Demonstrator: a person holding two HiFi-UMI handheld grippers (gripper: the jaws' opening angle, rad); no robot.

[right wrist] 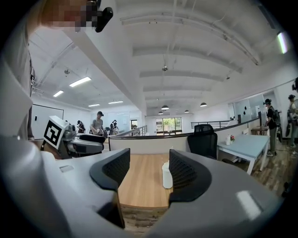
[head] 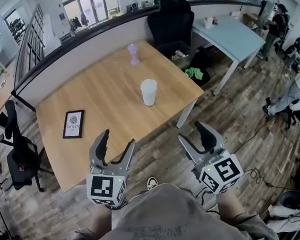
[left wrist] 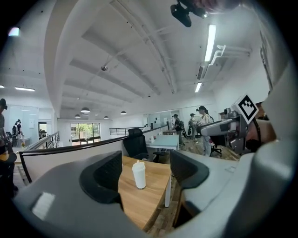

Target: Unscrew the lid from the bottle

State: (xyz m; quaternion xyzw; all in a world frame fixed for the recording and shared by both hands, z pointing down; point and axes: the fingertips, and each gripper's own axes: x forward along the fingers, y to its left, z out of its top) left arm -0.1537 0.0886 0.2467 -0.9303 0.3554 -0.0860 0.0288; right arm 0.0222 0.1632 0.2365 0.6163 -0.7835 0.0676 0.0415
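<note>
The plank floor fills the lower and right parts of the head view, dark and streaky. On it stands the table, a broad slab of pale, smooth wood on white legs, taking up the middle and left of the frame. A grey curved partition runs along its far edge. At upper right is a pale blue table. A black padded chair sits at top centre and a second black chair at the left edge.

My left gripper hangs low and left of centre, over the table's near edge. My right gripper hangs low and right of centre, over the floor. Both are grey with ribbed black pads, and both stand released with only air between the jaws.

The bottle stands upright mid-frame on the table, well beyond both grippers. It is a white, opaque cylinder with its rounded lid on, and I cannot tell what is inside it. In the right gripper view the right jaw hides part of it.

A black-framed picture lies flat at the table's left. A small purple glass stands near the partition.
</note>
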